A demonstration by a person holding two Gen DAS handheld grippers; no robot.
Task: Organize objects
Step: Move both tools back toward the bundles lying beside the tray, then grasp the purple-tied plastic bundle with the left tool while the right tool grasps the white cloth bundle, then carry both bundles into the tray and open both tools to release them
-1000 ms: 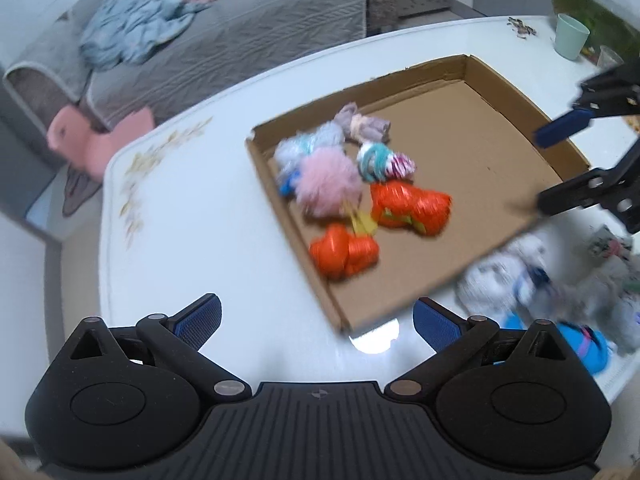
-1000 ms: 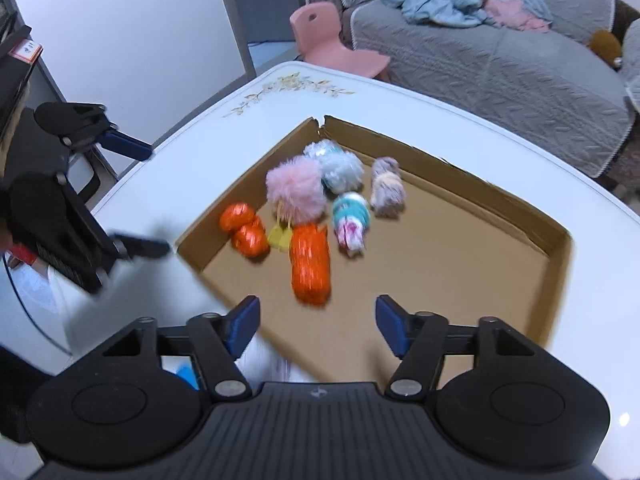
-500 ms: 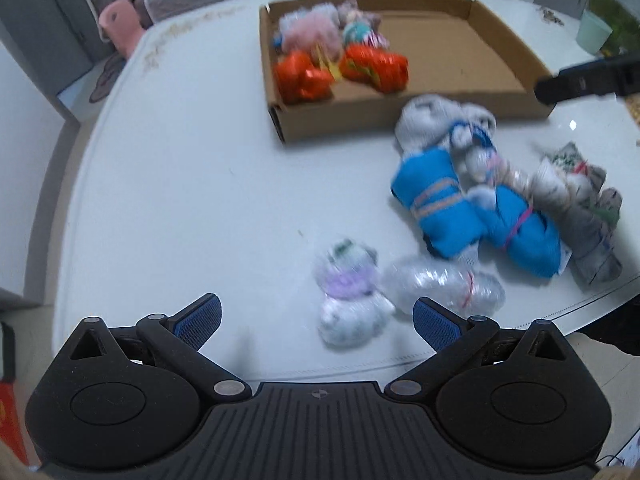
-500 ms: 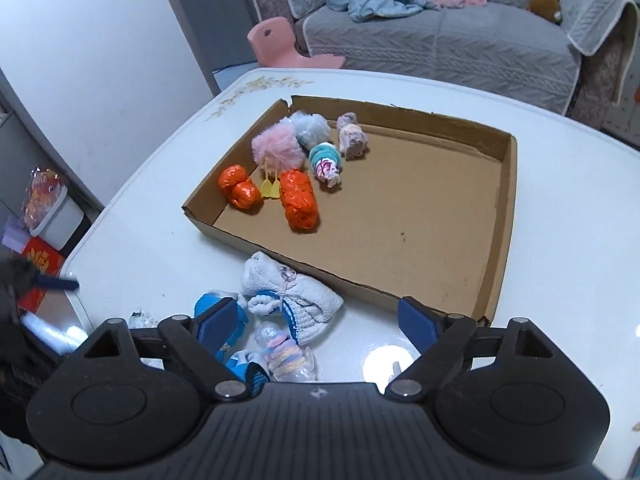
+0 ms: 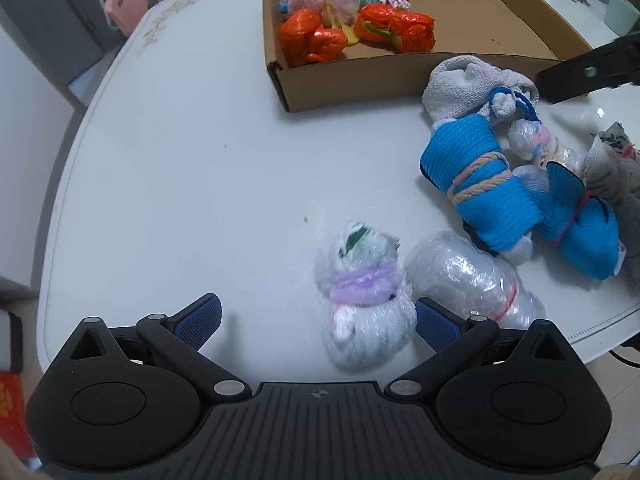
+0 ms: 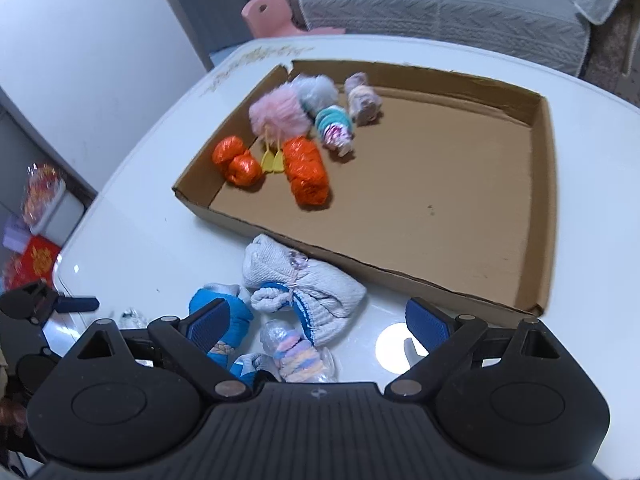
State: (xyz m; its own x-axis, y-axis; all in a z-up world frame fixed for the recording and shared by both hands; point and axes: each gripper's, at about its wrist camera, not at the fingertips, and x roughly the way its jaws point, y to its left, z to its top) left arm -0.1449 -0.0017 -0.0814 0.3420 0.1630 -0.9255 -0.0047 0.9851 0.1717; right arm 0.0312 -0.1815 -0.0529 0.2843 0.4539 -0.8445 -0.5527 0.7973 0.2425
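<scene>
A shallow cardboard tray on the white table holds two orange bundles, a pink pompom and several small rolled bundles. In front of the tray lie a white knitted sock bundle, two blue bundles, a bubble-wrap roll and a fluffy white bundle with a purple band. My left gripper is open; the fluffy bundle lies between its fingers, close to the right one. My right gripper hangs over the sock pile, its jaws opening and gripping nothing.
The table's rounded front edge runs close to the loose bundles. A pale green cup stands at the far right. A grey sofa and a pink child's chair stand beyond the table. Red packets lie on the floor.
The left gripper swung away from the tray and dropped to the loose bundles at the table's front. The right gripper's jaws spread wider and it sank toward the sock pile.
</scene>
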